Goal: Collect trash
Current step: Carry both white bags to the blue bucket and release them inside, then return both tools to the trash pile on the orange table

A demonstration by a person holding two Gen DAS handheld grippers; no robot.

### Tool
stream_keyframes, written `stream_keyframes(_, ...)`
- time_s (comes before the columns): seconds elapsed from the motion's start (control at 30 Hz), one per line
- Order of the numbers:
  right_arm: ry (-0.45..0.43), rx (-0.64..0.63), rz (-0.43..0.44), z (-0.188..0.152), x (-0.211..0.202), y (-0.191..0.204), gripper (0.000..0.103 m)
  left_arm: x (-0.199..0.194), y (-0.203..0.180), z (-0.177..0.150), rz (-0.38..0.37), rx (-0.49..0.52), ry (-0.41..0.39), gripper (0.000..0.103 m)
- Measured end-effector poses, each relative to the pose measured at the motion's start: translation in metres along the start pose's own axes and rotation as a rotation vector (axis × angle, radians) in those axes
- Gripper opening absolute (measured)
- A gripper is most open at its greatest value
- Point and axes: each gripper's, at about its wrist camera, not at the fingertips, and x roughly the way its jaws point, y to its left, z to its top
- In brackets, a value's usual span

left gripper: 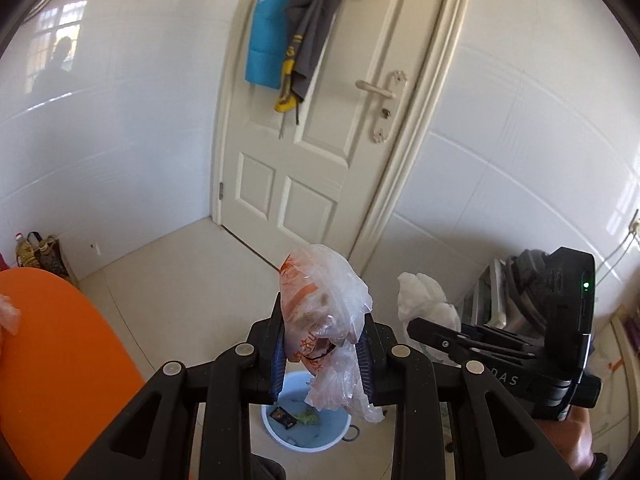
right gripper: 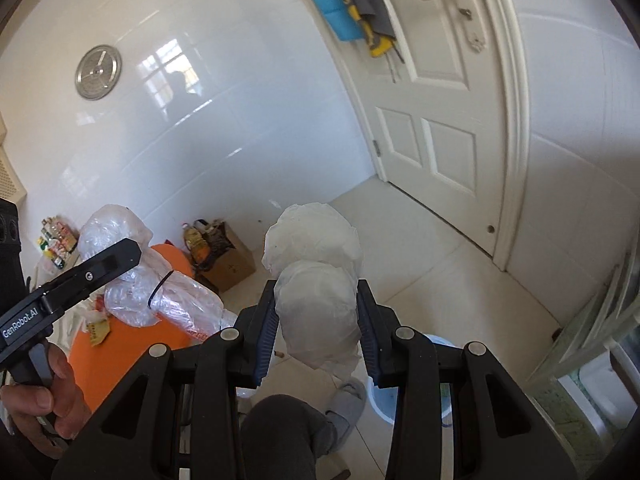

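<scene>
In the left wrist view my left gripper (left gripper: 324,344) is shut on a crumpled clear plastic bag with orange print (left gripper: 320,292). It hangs above a light blue bin (left gripper: 320,428) on the floor, which holds a few scraps. In the right wrist view my right gripper (right gripper: 318,312) is shut on a bunched white plastic bag (right gripper: 312,240), with the blue bin (right gripper: 380,404) partly hidden below it. Each view also shows the other gripper beside it: the right gripper (left gripper: 430,330) with the white bag (left gripper: 424,300), and the left gripper (right gripper: 120,258) with the clear bag (right gripper: 160,296).
An orange table (left gripper: 52,360) stands to the left, with a scrap of wrapper (right gripper: 98,330) on it. A white door (left gripper: 304,152) with hanging clothes is ahead. A cardboard box (right gripper: 234,266) and bottles sit in the corner. The person's leg (right gripper: 280,432) and slipper (right gripper: 348,396) are near the bin.
</scene>
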Motion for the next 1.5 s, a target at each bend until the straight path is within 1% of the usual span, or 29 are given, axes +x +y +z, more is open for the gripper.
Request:
stream_keyframes(0.13, 0.082, 0.085, -0.059, -0.016, 0.038, -0.046, 0.037, 0.063, -0.013, -0.004, -0.015, 0.018, 0.114, 0.025)
stream_keyframes(0.3, 0.176, 0.155, -0.086, -0.031, 0.091, -0.084, 0.037, 0.137, -0.014, -0.006, 0.013, 0.031, 0.254, 0.025)
stream_keyframes(0.4, 0.228, 0.202, -0.087, -0.039, 0.12, -0.101, 0.037, 0.18, -0.01, -0.008, 0.027, 0.032, 0.328, 0.026)
stream_keyframes(0.47, 0.251, 0.225, -0.096, -0.042, 0.134, -0.111, 0.039, 0.21, -0.009, -0.011, 0.039, 0.039, 0.383, 0.026)
stream_keyframes(0.6, 0.304, 0.269, -0.1, -0.05, 0.156, -0.123, 0.04, 0.266, -0.015, -0.016, 0.059, 0.055, 0.508, 0.029)
stream_keyframes(0.63, 0.309, 0.277, -0.103, -0.051, 0.158, -0.127, 0.04, 0.276, -0.016, -0.018, 0.069, 0.062, 0.532, 0.032)
stream_keyframes(0.67, 0.315, 0.29, -0.104, -0.053, 0.161, -0.131, 0.042, 0.287, -0.016, -0.017, 0.071, 0.067, 0.551, 0.035)
stream_keyframes(0.7, 0.317, 0.302, -0.101, -0.054, 0.162, -0.134, 0.045, 0.294, -0.016, -0.019, 0.075, 0.069, 0.561, 0.042)
stream_keyframes(0.73, 0.321, 0.314, -0.1, -0.056, 0.163, -0.137, 0.055, 0.299, -0.016, -0.018, 0.086, 0.072, 0.562, 0.05)
stream_keyframes(0.77, 0.324, 0.316, -0.107, -0.057, 0.164, -0.138, 0.066, 0.304, -0.014, -0.015, 0.097, 0.073, 0.56, 0.054)
stream_keyframes(0.83, 0.323, 0.316, -0.116, -0.059, 0.165, -0.141, 0.072, 0.305, -0.012, -0.014, 0.107, 0.067, 0.557, 0.065)
stream_keyframes(0.9, 0.321, 0.326, -0.12, -0.059, 0.165, -0.142, 0.078, 0.309, -0.014, -0.01, 0.116, 0.072, 0.559, 0.07)
stream_keyframes(0.97, 0.312, 0.333, -0.14, -0.06, 0.163, -0.144, 0.094, 0.308, -0.016, -0.011, 0.134, 0.075, 0.556, 0.074)
stream_keyframes(1.03, 0.303, 0.346, -0.161, -0.06, 0.16, -0.145, 0.103, 0.302, -0.018, -0.011, 0.154, 0.074, 0.546, 0.079)
stream_keyframes(1.07, 0.302, 0.352, -0.161, -0.06, 0.159, -0.146, 0.103, 0.295, -0.019, -0.01, 0.175, 0.079, 0.537, 0.08)
stream_keyframes(1.1, 0.302, 0.355, -0.162, -0.06, 0.157, -0.145, 0.103, 0.28, -0.022, -0.011, 0.199, 0.087, 0.523, 0.083)
stream_keyframes(1.13, 0.298, 0.351, -0.17, -0.059, 0.154, -0.143, 0.103, 0.274, -0.026, -0.01, 0.215, 0.095, 0.51, 0.087)
stream_keyframes(1.23, 0.277, 0.344, -0.178, -0.056, 0.143, -0.135, 0.103, 0.249, -0.04, -0.01, 0.241, 0.112, 0.458, 0.092)
stream_keyframes(1.37, 0.233, 0.325, -0.172, -0.047, 0.122, -0.116, 0.103, 0.215, -0.045, -0.012, 0.25, 0.088, 0.404, 0.092)
stream_keyframes(1.5, 0.179, 0.287, -0.158, -0.034, 0.096, -0.088, 0.103, 0.162, -0.04, -0.014, 0.248, 0.065, 0.341, 0.093)
